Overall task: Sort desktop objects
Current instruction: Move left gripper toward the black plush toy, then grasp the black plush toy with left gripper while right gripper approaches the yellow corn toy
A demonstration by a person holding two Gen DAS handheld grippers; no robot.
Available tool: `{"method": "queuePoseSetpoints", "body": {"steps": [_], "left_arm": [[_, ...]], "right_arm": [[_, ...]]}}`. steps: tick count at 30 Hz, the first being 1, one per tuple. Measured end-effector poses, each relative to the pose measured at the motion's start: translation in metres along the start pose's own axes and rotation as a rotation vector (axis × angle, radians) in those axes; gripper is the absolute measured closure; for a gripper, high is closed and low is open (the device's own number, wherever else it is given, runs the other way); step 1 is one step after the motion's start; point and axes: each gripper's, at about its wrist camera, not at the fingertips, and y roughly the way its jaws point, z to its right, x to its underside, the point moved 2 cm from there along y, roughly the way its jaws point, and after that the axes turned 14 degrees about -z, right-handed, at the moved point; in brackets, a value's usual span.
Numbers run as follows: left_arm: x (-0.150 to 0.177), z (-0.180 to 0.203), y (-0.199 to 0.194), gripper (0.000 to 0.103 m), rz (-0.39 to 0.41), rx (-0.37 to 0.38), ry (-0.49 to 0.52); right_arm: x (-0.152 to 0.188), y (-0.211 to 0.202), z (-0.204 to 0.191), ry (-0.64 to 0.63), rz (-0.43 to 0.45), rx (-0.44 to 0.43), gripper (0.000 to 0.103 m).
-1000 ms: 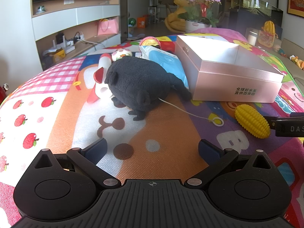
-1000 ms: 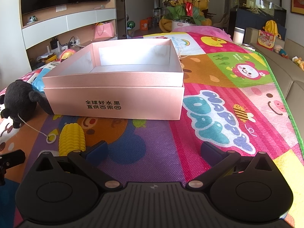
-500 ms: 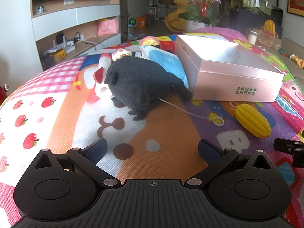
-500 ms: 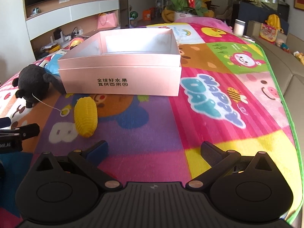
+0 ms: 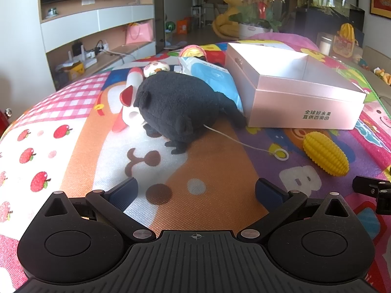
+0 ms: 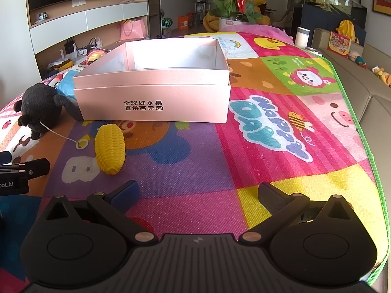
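Note:
An empty pink box (image 5: 300, 95) (image 6: 156, 90) sits on the colourful play mat. A black plush toy (image 5: 178, 107) (image 6: 40, 108) lies left of it, a white cord with a ring (image 5: 278, 154) trailing from it. A yellow toy corn (image 5: 325, 153) (image 6: 110, 149) lies in front of the box. Behind the plush are a white-and-red toy (image 5: 130, 107), a blue packet (image 5: 212, 75) and a small ball (image 5: 156, 68). My left gripper (image 5: 195, 190) is open, well short of the plush. My right gripper (image 6: 198, 193) is open over bare mat, right of the corn.
The mat's green edge (image 6: 364, 131) runs along the right, with a sofa beyond it. A potted plant with pink flowers (image 6: 234, 2) stands at the far end. Shelving under a TV lines the left wall (image 5: 97, 39). The other gripper's tip shows at the frame edge (image 5: 374, 190) (image 6: 22, 171).
The right gripper has pulled back and risen away from the pink box, so the box and corn look farther off. The left gripper has hardly moved.

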Motion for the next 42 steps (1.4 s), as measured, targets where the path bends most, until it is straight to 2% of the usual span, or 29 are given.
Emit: {"method": "queuePoseSetpoints", "body": {"steps": [17,23,27,29,33,35,38,39,40,42], "left_arm": [[0.000,0.000,0.000,0.000,0.004,0.000,0.000],[-0.004,-0.006,-0.005,0.000,-0.020,0.024,-0.020],[-0.010,-0.018,-0.017,0.000,-0.006,0.001,-0.043],[-0.012,-0.023,-0.022,0.000,0.005,-0.027,-0.045],[-0.012,-0.029,-0.026,0.000,-0.001,-0.024,-0.059],[-0.010,-0.029,-0.028,0.000,-0.003,-0.018,-0.054],[-0.007,-0.029,-0.028,0.000,-0.005,-0.007,-0.050],[-0.006,-0.029,-0.027,0.000,-0.007,-0.002,-0.050],[-0.006,-0.030,-0.025,0.000,-0.009,0.002,-0.052],[-0.005,-0.029,-0.022,0.000,-0.014,0.006,-0.054]], "right_arm": [[0.002,0.000,-0.002,0.010,0.017,0.008,0.000],[0.002,-0.001,-0.002,0.005,0.016,0.010,0.000],[0.000,-0.003,-0.007,-0.058,0.020,0.005,0.000],[0.000,-0.007,-0.016,-0.108,0.037,-0.032,0.000],[-0.008,-0.012,-0.040,-0.184,0.050,-0.095,0.001],[-0.015,-0.009,-0.049,-0.244,0.053,-0.066,0.008],[-0.028,-0.002,-0.049,-0.242,0.127,0.177,0.009],[-0.032,-0.003,-0.045,-0.224,0.153,0.226,0.009],[-0.035,-0.005,-0.041,-0.203,0.167,0.229,0.008],[-0.037,-0.009,-0.033,-0.159,0.157,0.140,0.005]]}}
